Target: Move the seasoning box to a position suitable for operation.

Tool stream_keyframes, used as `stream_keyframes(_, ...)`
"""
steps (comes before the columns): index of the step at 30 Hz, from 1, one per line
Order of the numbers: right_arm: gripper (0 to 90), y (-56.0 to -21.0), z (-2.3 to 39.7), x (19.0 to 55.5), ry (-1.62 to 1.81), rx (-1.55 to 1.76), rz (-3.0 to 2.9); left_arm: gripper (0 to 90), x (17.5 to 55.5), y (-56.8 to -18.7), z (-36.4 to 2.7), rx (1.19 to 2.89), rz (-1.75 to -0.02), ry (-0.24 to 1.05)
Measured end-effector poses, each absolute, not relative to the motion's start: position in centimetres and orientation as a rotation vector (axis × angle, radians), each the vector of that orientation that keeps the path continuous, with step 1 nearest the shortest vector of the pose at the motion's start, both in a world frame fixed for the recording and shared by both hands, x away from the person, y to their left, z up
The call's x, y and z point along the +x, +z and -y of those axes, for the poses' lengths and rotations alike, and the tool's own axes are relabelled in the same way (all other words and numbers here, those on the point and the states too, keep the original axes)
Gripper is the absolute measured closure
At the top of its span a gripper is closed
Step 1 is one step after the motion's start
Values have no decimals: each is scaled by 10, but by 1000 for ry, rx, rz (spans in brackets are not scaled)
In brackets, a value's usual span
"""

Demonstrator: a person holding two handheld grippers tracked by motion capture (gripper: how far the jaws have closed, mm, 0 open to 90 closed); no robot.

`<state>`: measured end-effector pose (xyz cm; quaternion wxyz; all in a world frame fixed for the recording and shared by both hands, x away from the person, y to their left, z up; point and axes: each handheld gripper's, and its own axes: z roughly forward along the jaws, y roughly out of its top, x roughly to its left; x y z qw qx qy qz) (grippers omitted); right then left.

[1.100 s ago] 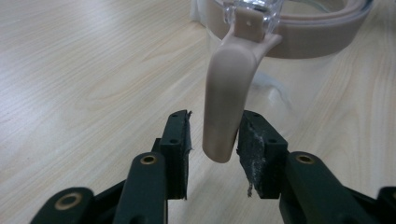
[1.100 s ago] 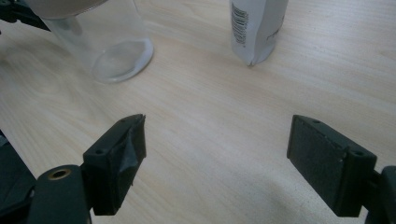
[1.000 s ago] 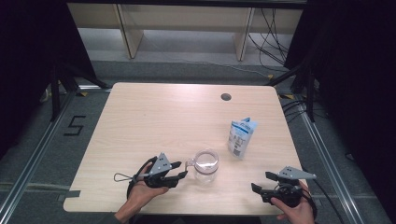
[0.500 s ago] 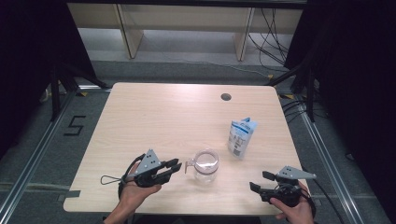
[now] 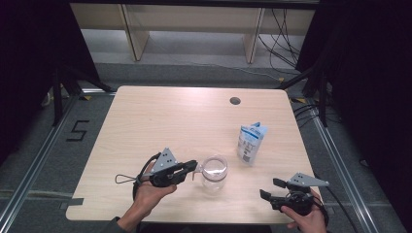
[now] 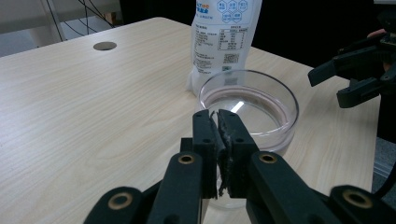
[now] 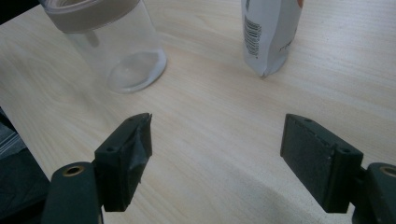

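The cup (image 5: 214,173) stands near the front edge of the worktop (image 5: 160,121), just ahead of the left tongs (image 5: 193,166), whose jaws are clenched together at its rim, with nothing I can see between them. It is clear plastic, open-topped and upright. A white pouch (image 5: 251,142) stands upright just beyond it to the right. The left hand (image 5: 148,189) holds its tongs level, pointing right. The right tongs (image 5: 270,188), well apart from the cup, sit released, jaws spread wide over bare wood.

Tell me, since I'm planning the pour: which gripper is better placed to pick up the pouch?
Likely right: the right gripper is open with the pouch ahead; the left gripper is shut at the clear cup.
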<state>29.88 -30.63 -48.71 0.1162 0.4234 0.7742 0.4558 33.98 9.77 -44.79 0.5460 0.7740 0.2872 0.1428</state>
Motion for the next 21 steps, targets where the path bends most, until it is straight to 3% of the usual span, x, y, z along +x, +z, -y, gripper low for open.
stream_keyframes(21,260,-487,305,299,1315,1232,-2284,869,346,-451,-93,1850,-678,339)
